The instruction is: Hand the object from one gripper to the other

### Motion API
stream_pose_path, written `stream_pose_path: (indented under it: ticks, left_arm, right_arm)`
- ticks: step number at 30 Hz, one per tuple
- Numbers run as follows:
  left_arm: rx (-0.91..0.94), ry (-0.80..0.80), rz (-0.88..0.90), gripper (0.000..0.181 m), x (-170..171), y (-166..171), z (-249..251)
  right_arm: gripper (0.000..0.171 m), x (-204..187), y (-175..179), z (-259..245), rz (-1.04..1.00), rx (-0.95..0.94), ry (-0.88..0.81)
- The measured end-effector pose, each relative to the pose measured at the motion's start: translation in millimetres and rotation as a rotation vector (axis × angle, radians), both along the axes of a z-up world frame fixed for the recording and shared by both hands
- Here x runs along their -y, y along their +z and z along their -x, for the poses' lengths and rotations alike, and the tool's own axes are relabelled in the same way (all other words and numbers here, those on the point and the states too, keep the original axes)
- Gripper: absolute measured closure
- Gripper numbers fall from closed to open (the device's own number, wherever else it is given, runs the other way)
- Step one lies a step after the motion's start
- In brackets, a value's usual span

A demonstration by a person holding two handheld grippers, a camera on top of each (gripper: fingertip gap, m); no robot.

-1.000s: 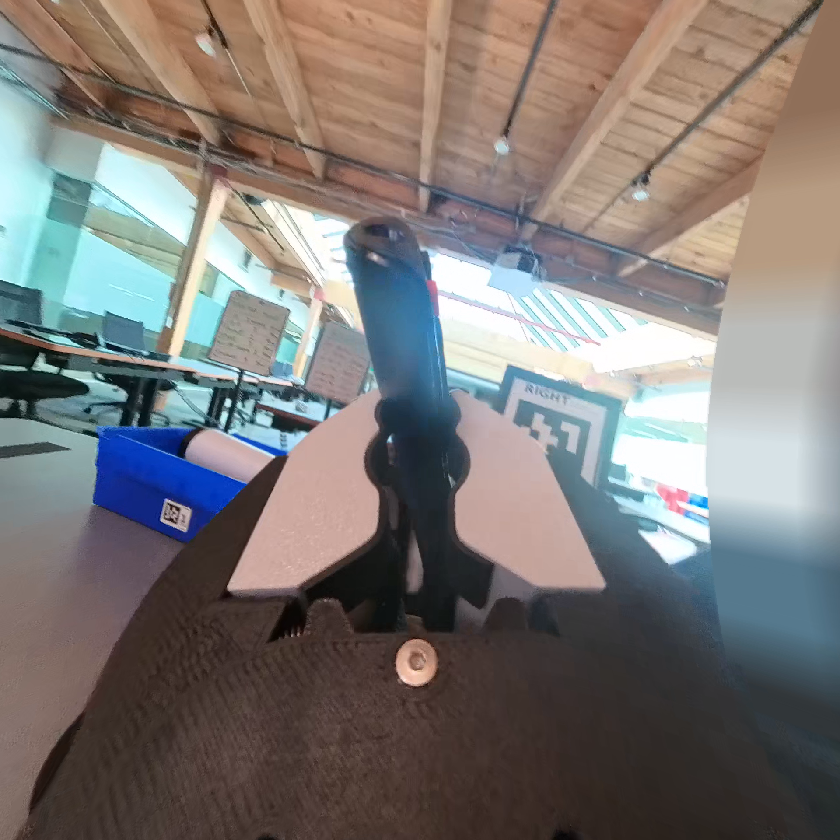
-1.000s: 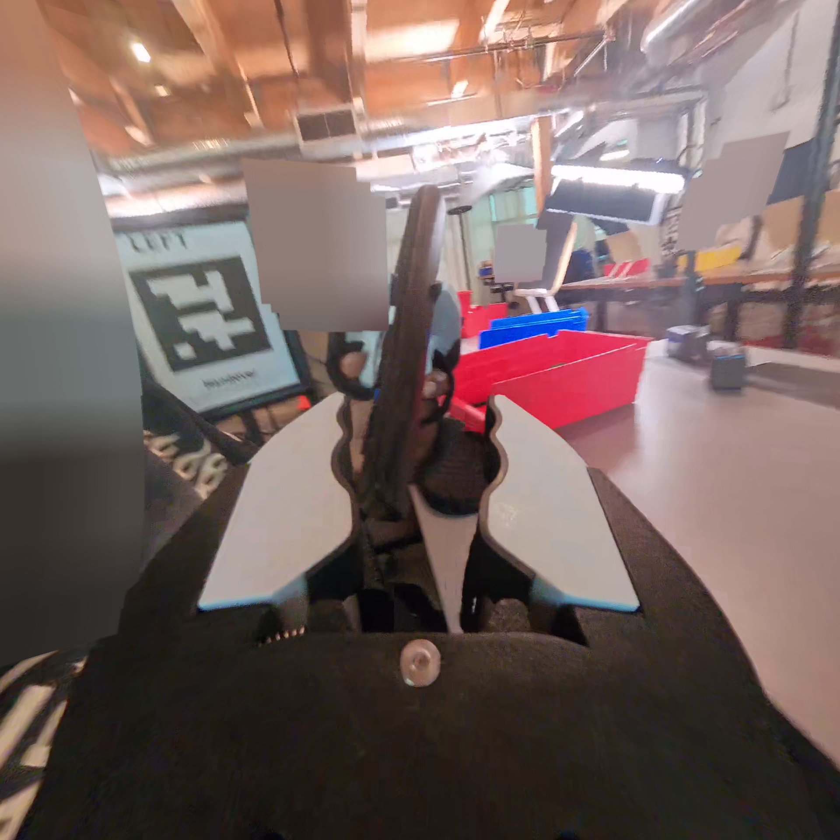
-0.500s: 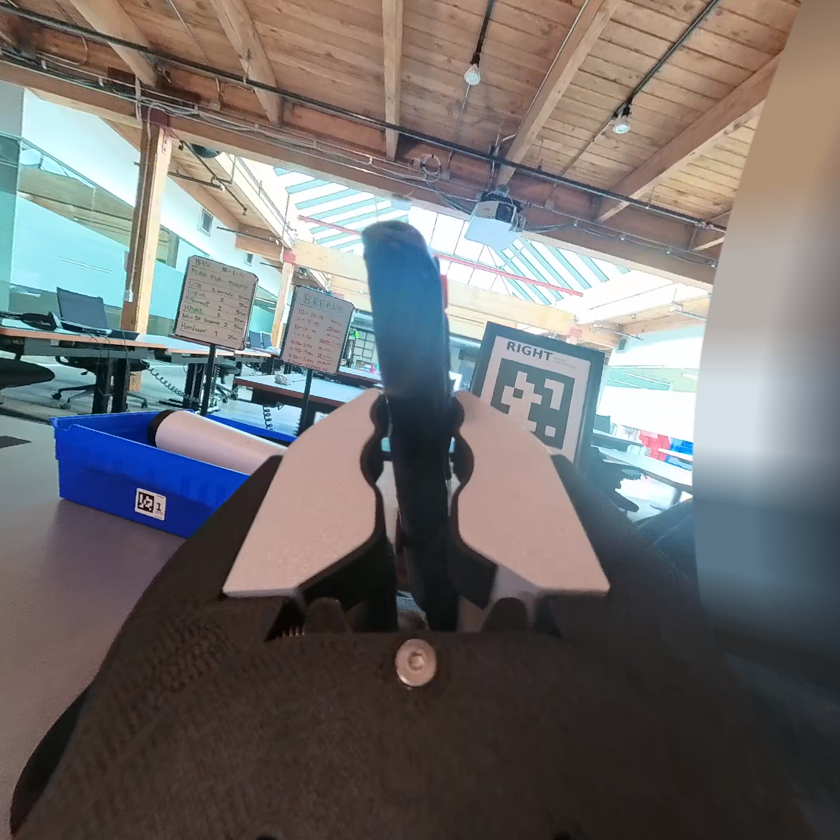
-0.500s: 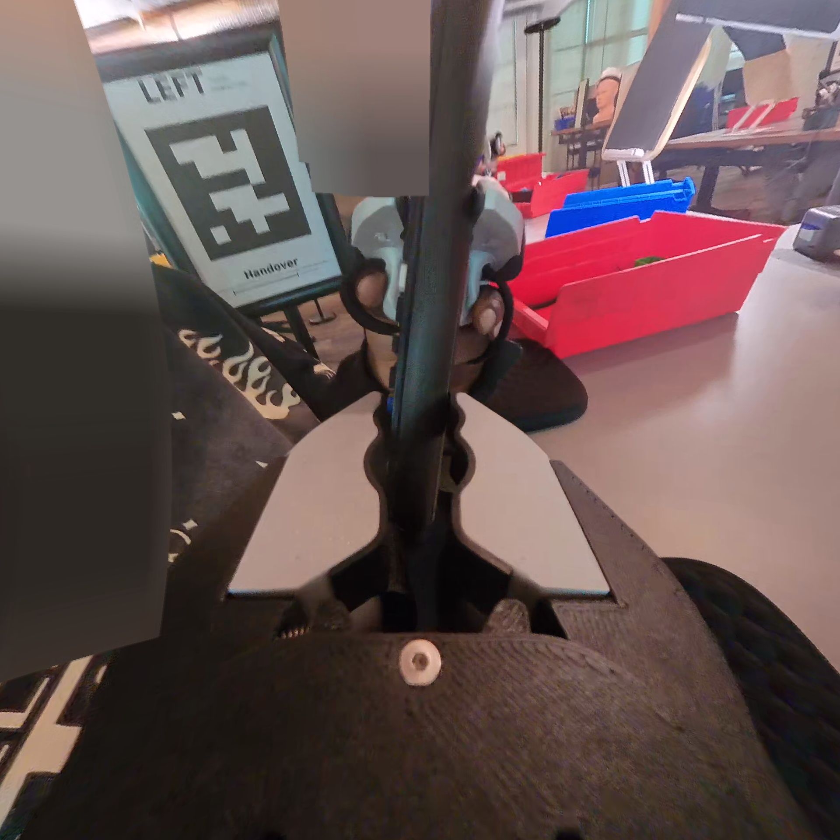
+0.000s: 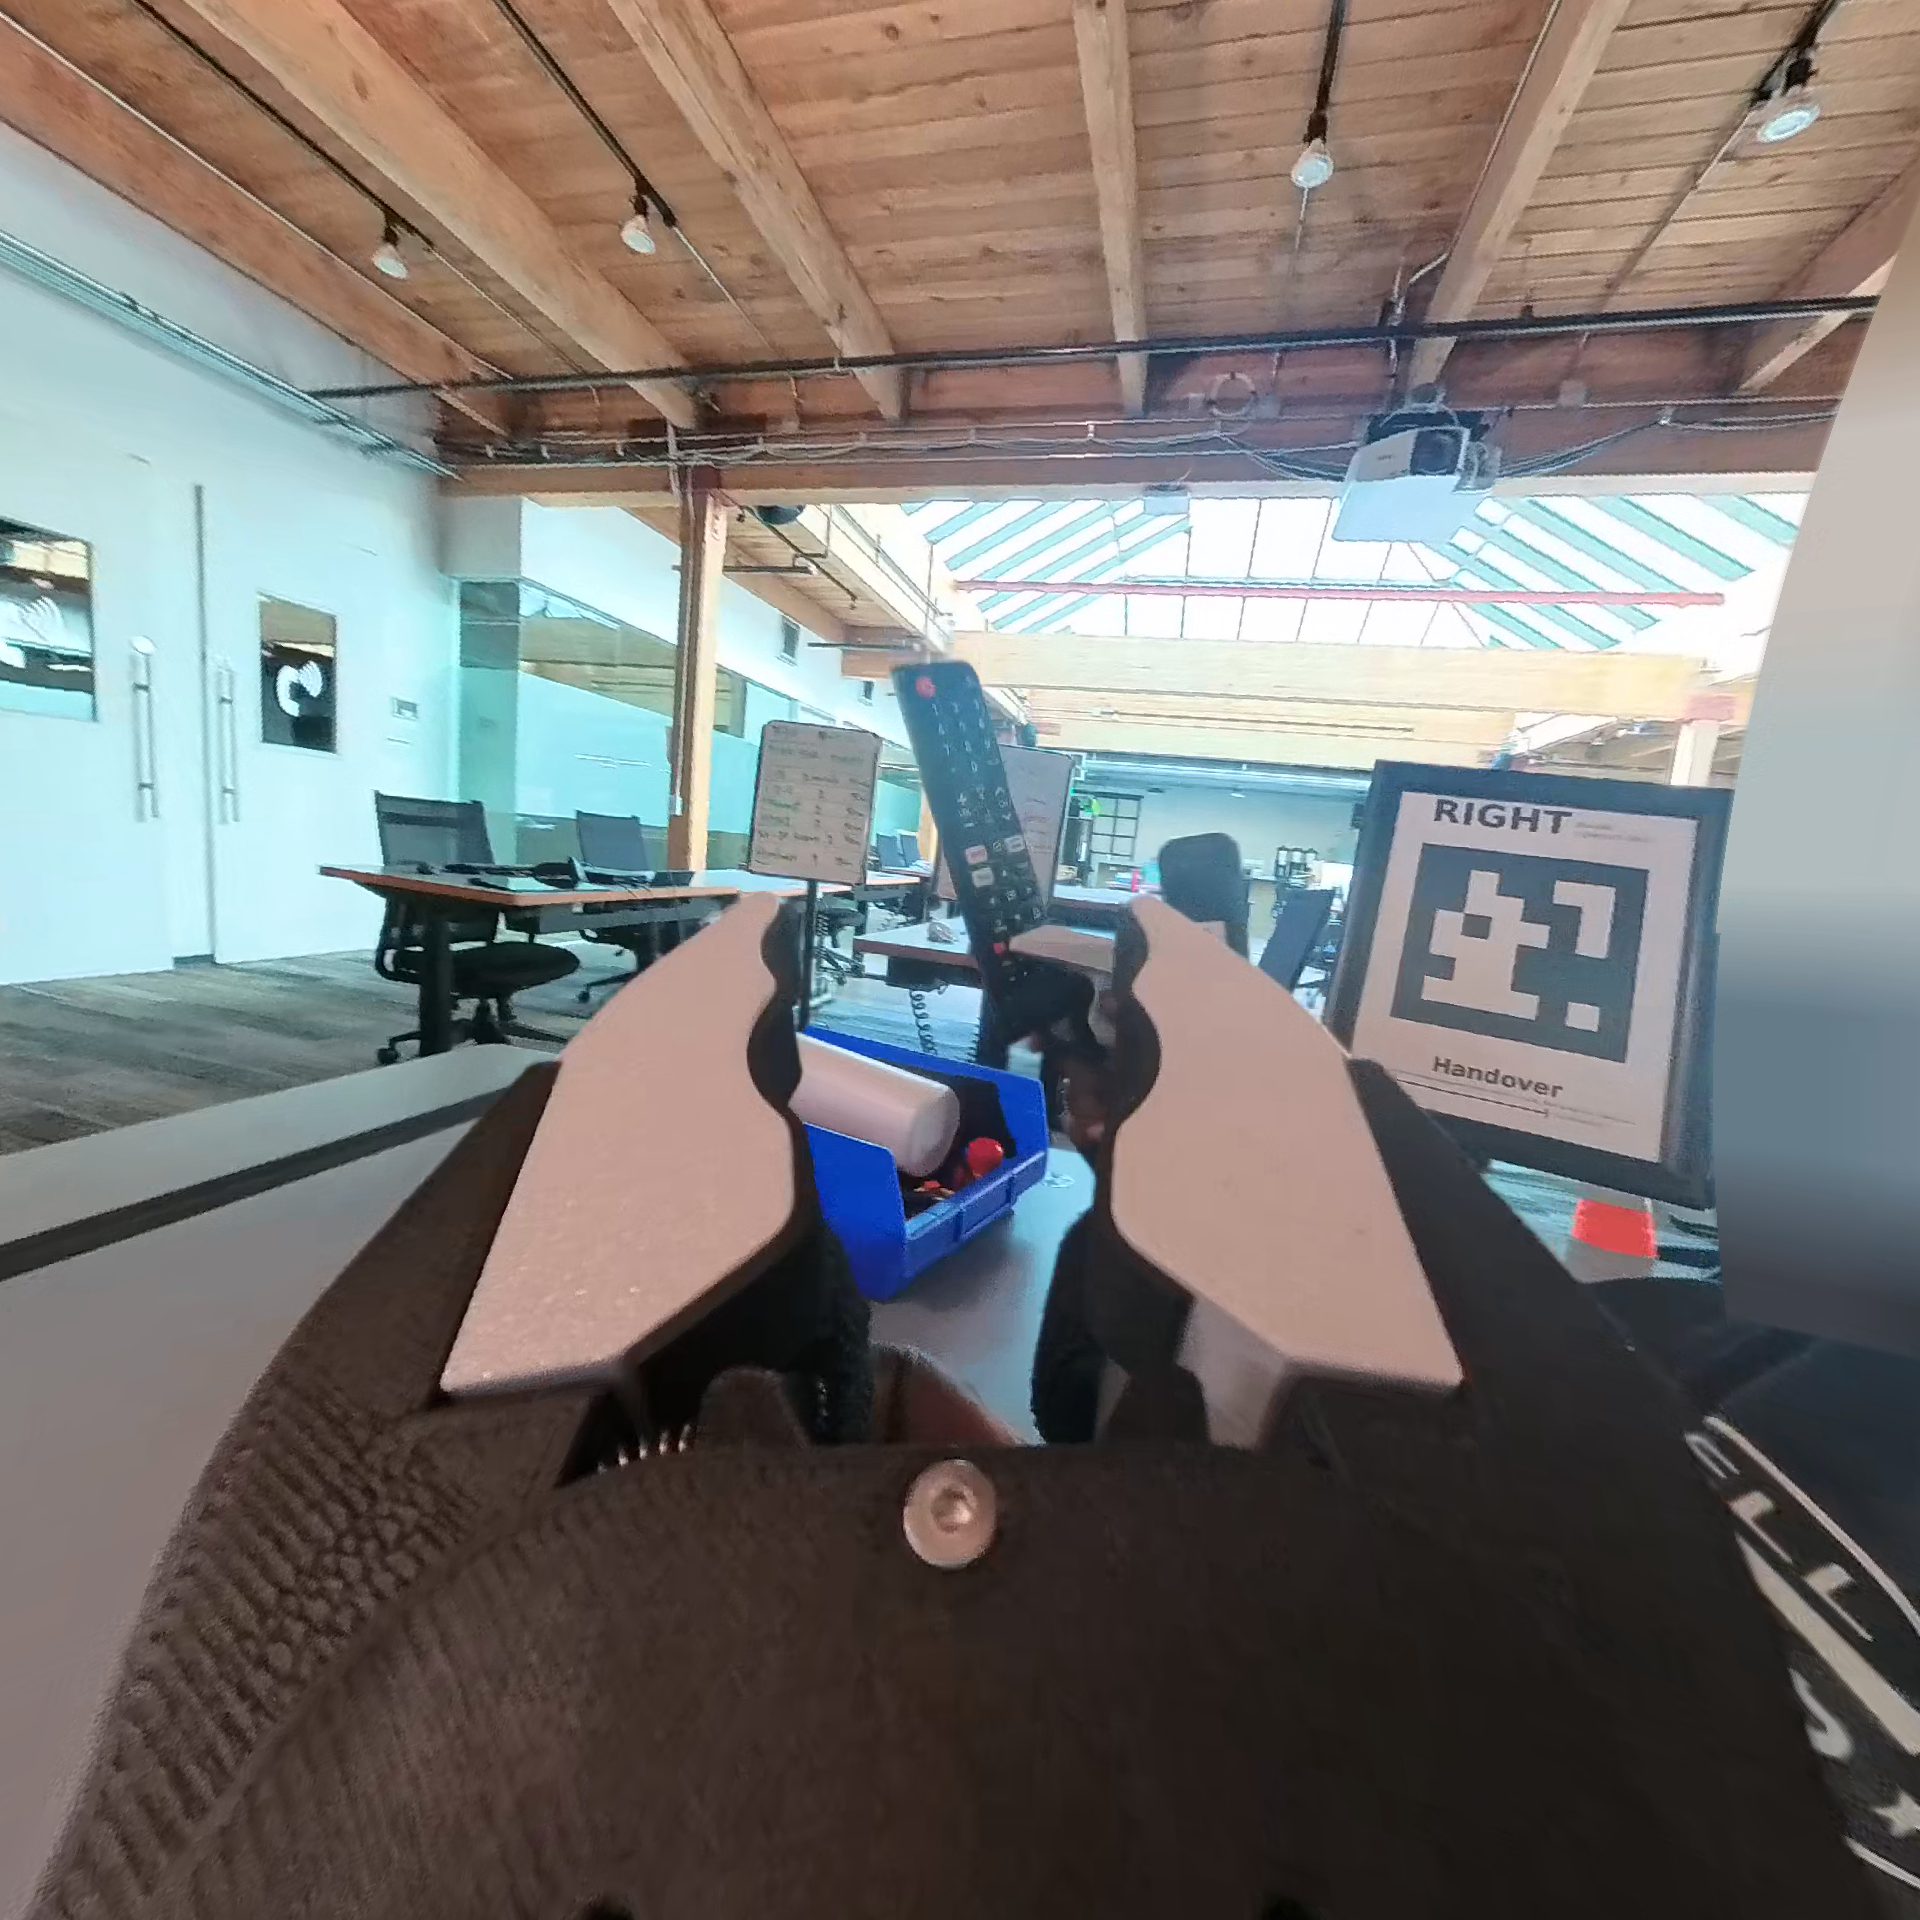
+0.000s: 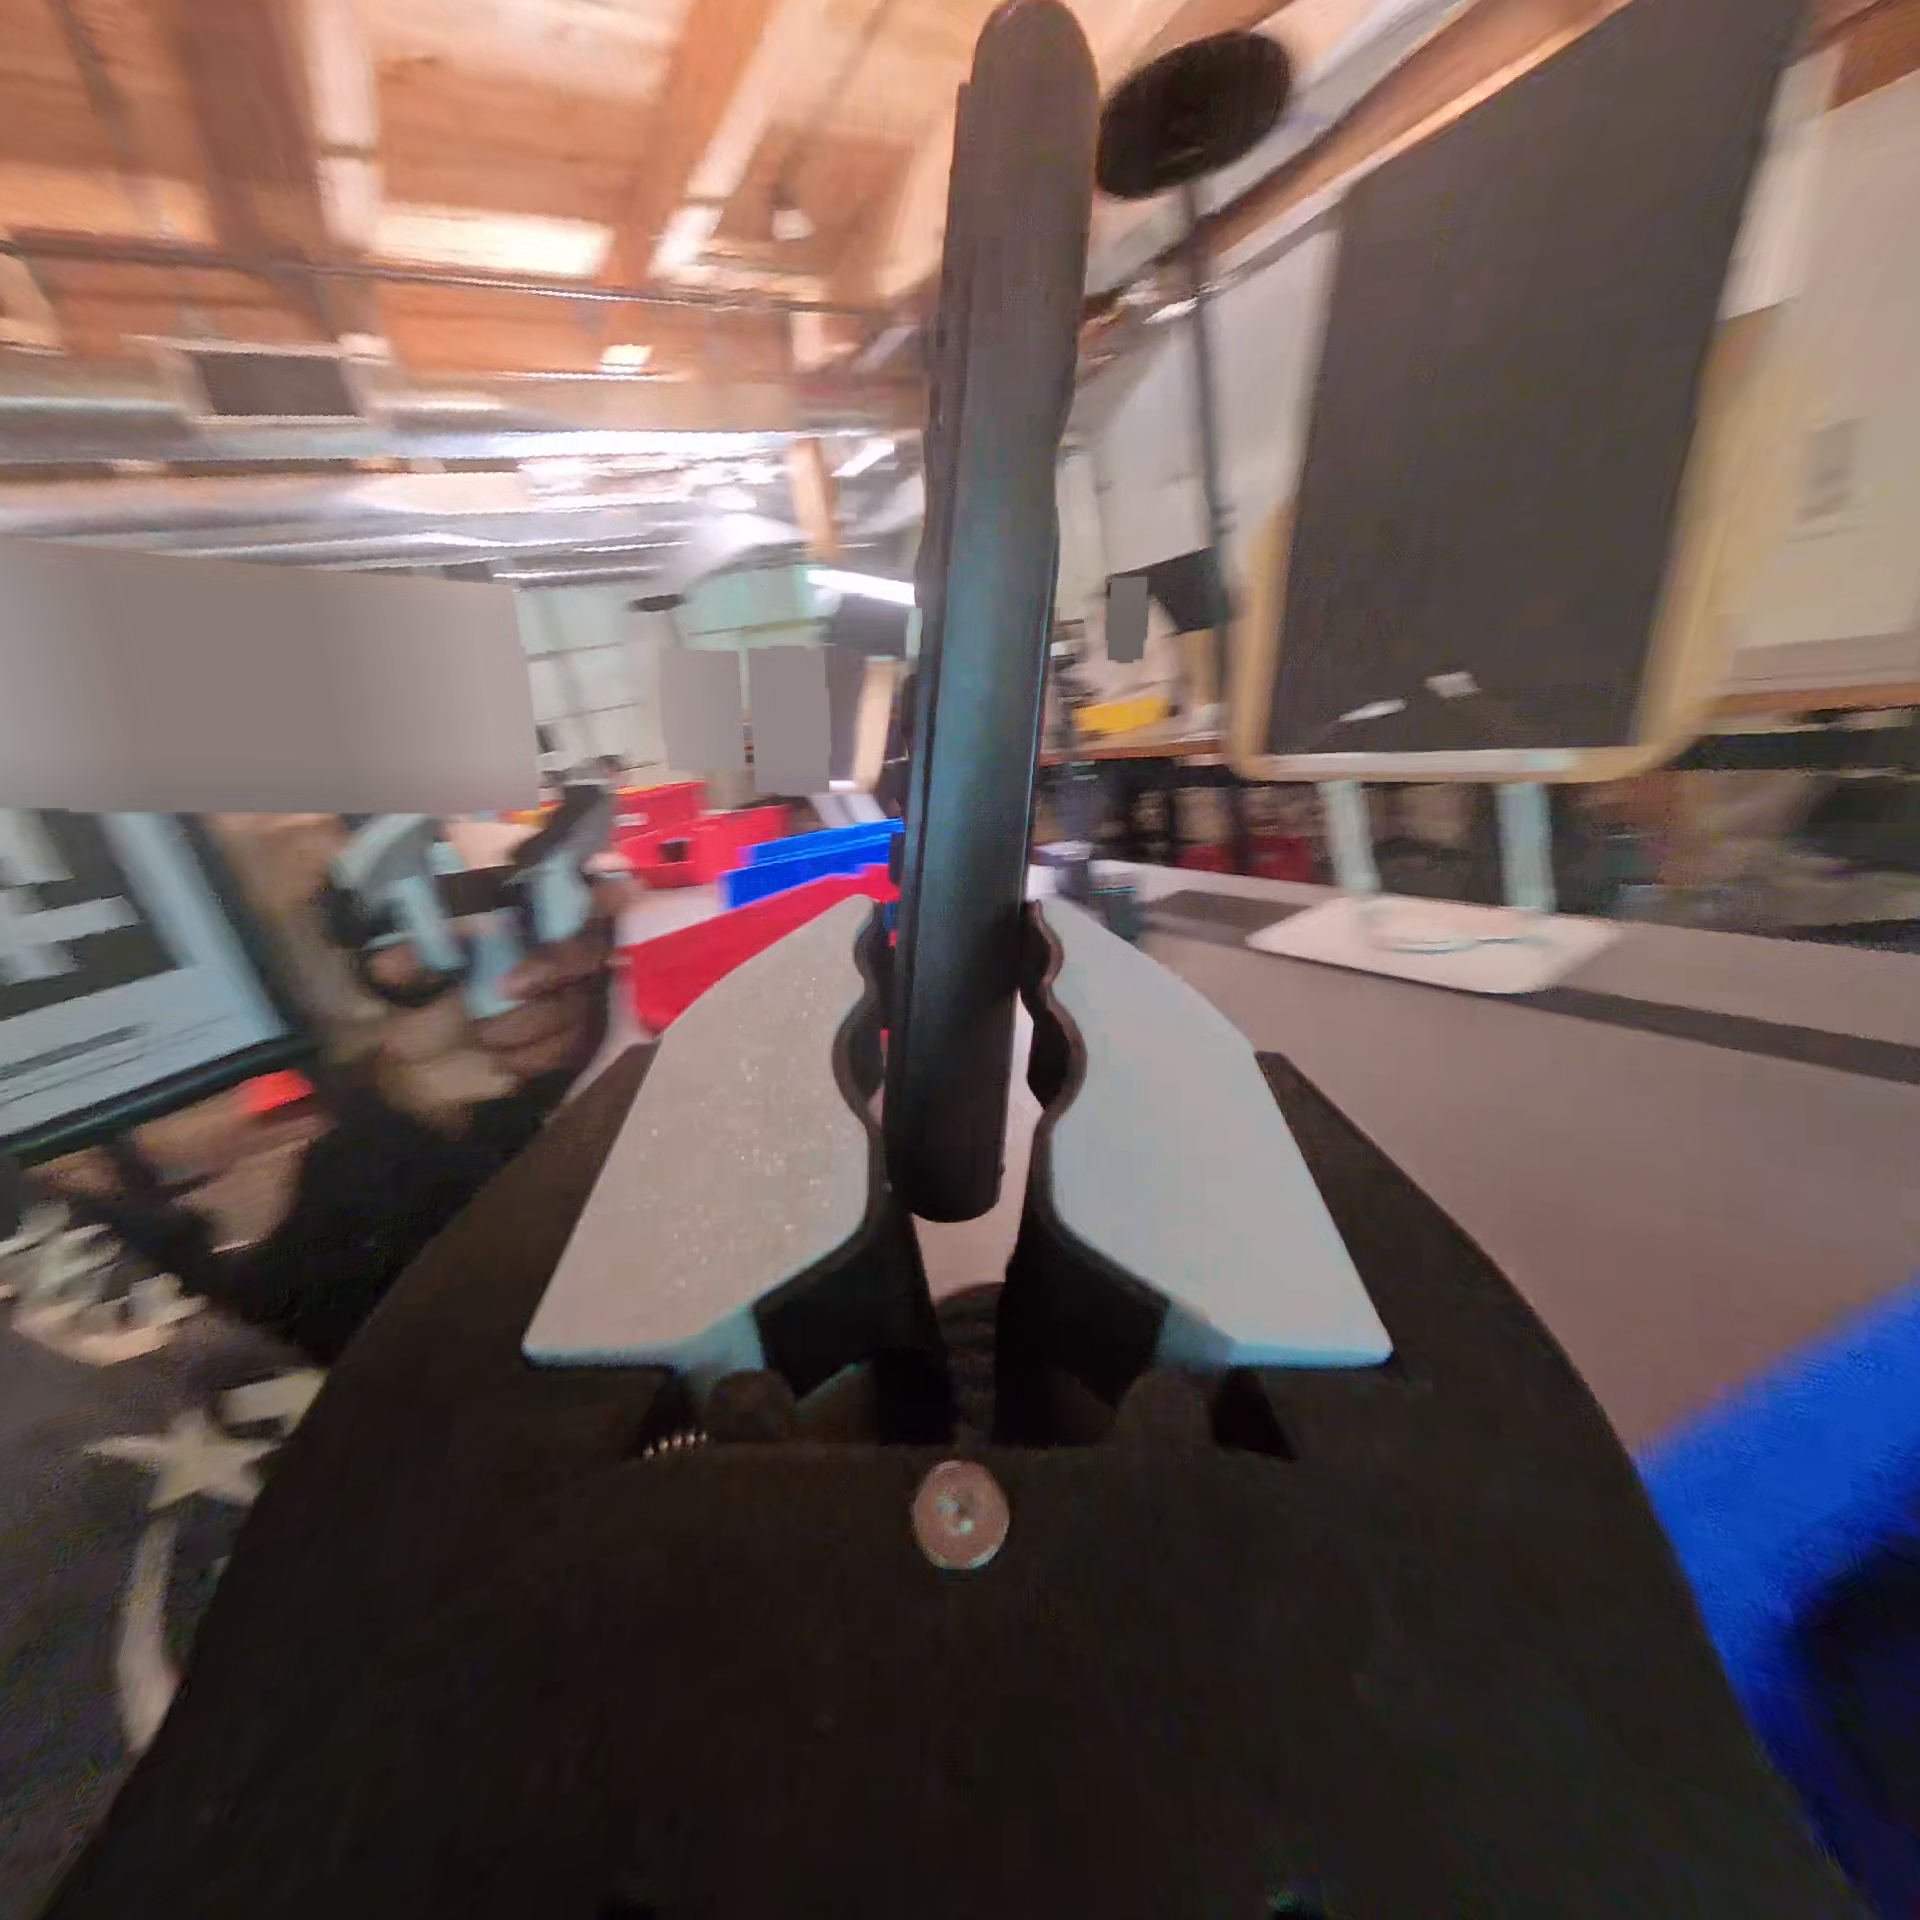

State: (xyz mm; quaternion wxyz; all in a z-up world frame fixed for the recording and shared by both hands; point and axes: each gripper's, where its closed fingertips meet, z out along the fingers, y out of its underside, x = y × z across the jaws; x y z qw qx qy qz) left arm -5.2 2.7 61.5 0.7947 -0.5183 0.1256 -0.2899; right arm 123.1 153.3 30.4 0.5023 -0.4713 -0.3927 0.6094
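Observation:
The object is a black remote control (image 6: 987,520). My right gripper (image 6: 951,935) is shut on its lower end and holds it upright and edge-on. In the left wrist view the remote control (image 5: 961,810) stands a little ahead with its buttons facing me, and the right gripper (image 5: 1039,1023) holds it from below. My left gripper (image 5: 951,935) is open and empty, its grey fingers wide apart. It also shows blurred at the left of the right wrist view (image 6: 478,904), apart from the remote.
A blue bin (image 5: 935,1195) holding a white roll (image 5: 873,1101) sits on the grey table (image 5: 156,1299) ahead of my left gripper. A framed marker sign (image 5: 1527,966) stands at right. Red bins (image 6: 727,935), a white tray (image 6: 1434,940) and a blue bin (image 6: 1818,1558) lie around my right gripper. There is about 20 cm between the tips of the two grippers.
My right gripper closed on the remote while my left still held it. My left gripper then opened and let go, and the two grippers moved apart.

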Motion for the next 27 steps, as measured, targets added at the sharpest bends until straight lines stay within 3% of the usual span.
stream_pose_path:
  ticks: [6,13,22,27]
  left_arm:
    - [-0.018,0.052,-0.027,0.124,2,4,7]
    - [0.012,0.039,-0.039,0.125,4,5,9]
    - [0.026,0.045,-0.059,0.128,8,8,13]
    - [0.008,0.060,-0.061,0.128,8,7,13]
  right_arm:
    - [0.147,-111,-35,-55,-0.043,0.186,-0.544]
    - [0.147,-164,-87,-67,0.037,0.330,-0.712]
    - [0.147,-188,-132,-70,-0.070,0.642,-0.924]
    - [0.147,-194,-153,-72,-0.067,0.768,-0.953]
